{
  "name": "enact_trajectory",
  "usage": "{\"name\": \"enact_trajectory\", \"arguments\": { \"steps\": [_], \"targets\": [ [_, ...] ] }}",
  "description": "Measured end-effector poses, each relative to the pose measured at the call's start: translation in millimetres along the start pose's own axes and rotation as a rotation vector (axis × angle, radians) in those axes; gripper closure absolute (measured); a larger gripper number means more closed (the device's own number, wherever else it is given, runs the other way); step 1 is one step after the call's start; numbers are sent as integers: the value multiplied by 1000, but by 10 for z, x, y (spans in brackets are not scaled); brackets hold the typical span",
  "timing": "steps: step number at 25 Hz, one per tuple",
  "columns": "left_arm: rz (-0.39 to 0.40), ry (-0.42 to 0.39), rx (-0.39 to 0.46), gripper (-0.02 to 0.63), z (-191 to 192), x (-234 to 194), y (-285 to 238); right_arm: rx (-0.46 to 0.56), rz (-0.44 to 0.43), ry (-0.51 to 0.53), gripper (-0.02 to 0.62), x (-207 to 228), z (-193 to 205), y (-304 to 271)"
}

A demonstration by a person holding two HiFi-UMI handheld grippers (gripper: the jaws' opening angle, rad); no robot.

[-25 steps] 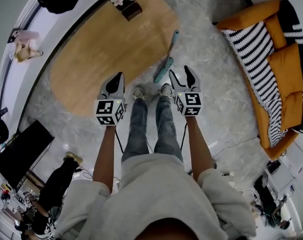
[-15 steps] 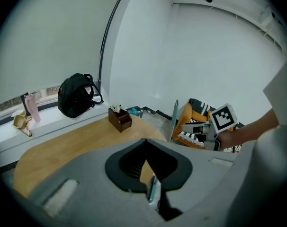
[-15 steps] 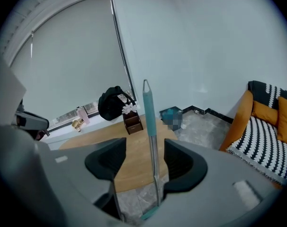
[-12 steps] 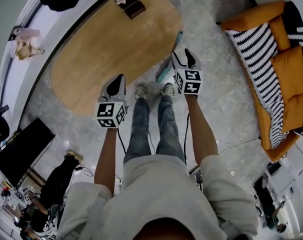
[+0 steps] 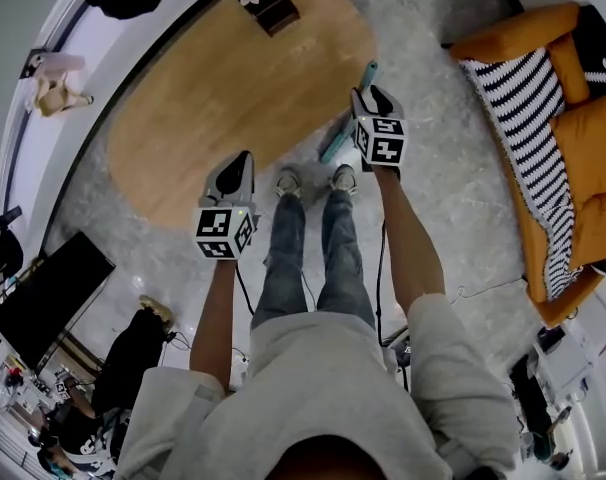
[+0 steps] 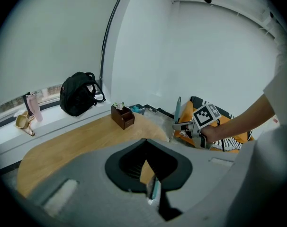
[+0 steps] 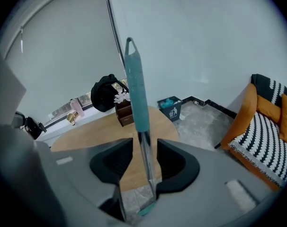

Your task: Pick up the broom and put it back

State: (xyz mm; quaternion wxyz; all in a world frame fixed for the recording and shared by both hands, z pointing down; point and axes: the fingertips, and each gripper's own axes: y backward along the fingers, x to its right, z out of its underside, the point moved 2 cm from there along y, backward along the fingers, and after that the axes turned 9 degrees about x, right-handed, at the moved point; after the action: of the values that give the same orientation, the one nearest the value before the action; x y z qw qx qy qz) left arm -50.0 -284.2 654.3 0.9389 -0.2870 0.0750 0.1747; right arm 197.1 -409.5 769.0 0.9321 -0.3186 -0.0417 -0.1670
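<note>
- Broom (image 7: 135,93): stands nearly upright on the grey floor (image 5: 433,168), just beside the rim of the oval wooden table (image 5: 203,98), teal grip uppermost.
- Right gripper (image 5: 372,100): jaws have just been closing, with the broom's metal shaft between them; a sliver of gap shows, not clamped yet.
- Left gripper (image 5: 241,163): clenched, empty, held over the table's near edge.

Oval wooden table (image 5: 203,108), flower box (image 5: 273,10) — orange sofa (image 5: 583,128)
</note>
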Motion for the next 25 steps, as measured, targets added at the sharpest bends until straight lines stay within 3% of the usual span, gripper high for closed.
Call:
{"name": "enact_trajectory", "arguments": {
  "steps": [5,13,25],
  "targets": [
    [-12,-1,-9,606,35,-63,31,-11,1,15,508,12,23,-75],
    [-11,-6,-1,606,11,-84,46,5,-1,61,517,-49,75,21],
    [15,-14,19,606,-64,153,34,8,22,62,517,-103,417,770]
  ]
}}
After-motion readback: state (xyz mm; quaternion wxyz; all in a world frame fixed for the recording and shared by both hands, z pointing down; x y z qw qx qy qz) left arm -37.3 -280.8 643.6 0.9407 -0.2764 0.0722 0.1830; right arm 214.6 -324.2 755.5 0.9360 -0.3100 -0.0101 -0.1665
